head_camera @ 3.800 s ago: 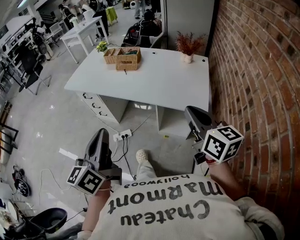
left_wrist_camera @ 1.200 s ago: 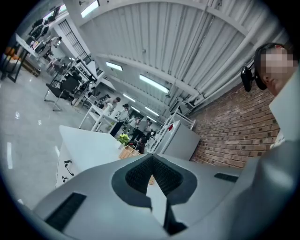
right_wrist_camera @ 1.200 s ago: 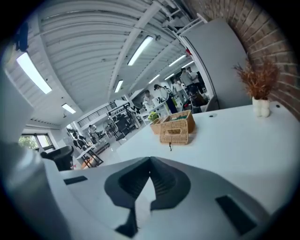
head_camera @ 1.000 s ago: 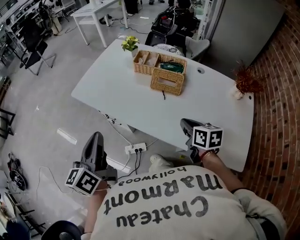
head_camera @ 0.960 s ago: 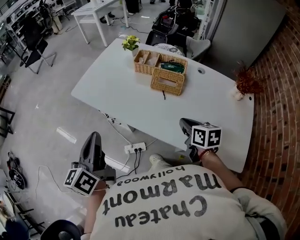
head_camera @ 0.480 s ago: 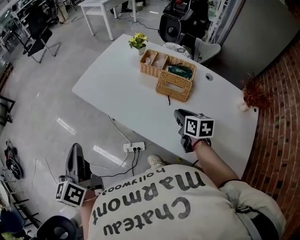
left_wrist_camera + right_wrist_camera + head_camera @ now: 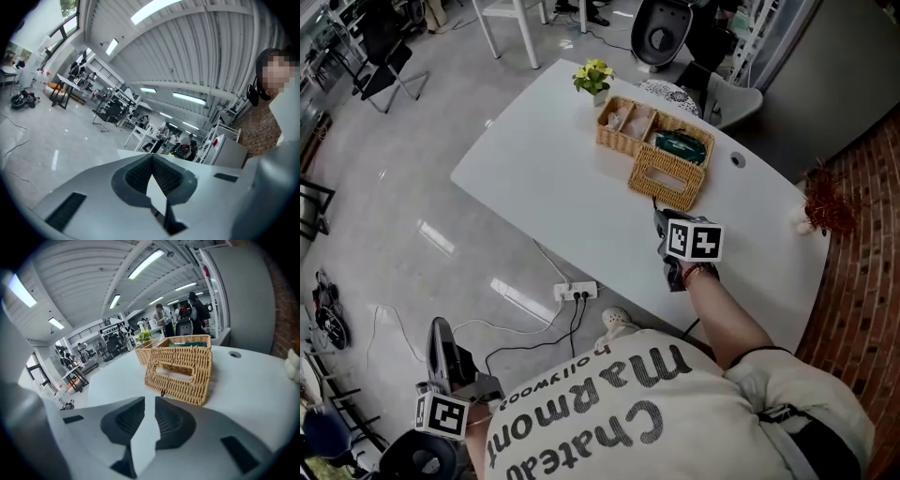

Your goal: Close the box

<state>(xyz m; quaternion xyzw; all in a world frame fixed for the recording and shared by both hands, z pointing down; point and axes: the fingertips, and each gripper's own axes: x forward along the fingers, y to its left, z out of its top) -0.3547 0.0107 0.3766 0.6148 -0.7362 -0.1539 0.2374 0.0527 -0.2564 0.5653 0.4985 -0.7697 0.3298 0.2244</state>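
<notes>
A wicker box stands on the white table, with a green thing inside. Its lid is swung open and hangs at the near side, slot face outward. My right gripper is over the table just short of the lid. In the right gripper view the lid stands straight ahead of the right gripper, whose jaws are a narrow gap apart with nothing between them. My left gripper hangs low at my left over the floor; the left gripper has its jaws together and holds nothing.
A small yellow-flowered plant stands behind the box. Dried red stems in a white vase sit at the table's right end by the brick wall. A power strip lies on the floor under the table. Chairs stand beyond.
The person has stepped up to the table. My right gripper has gone forward over it toward the lid and its jaws have parted a little. My left gripper has dropped lower and back.
</notes>
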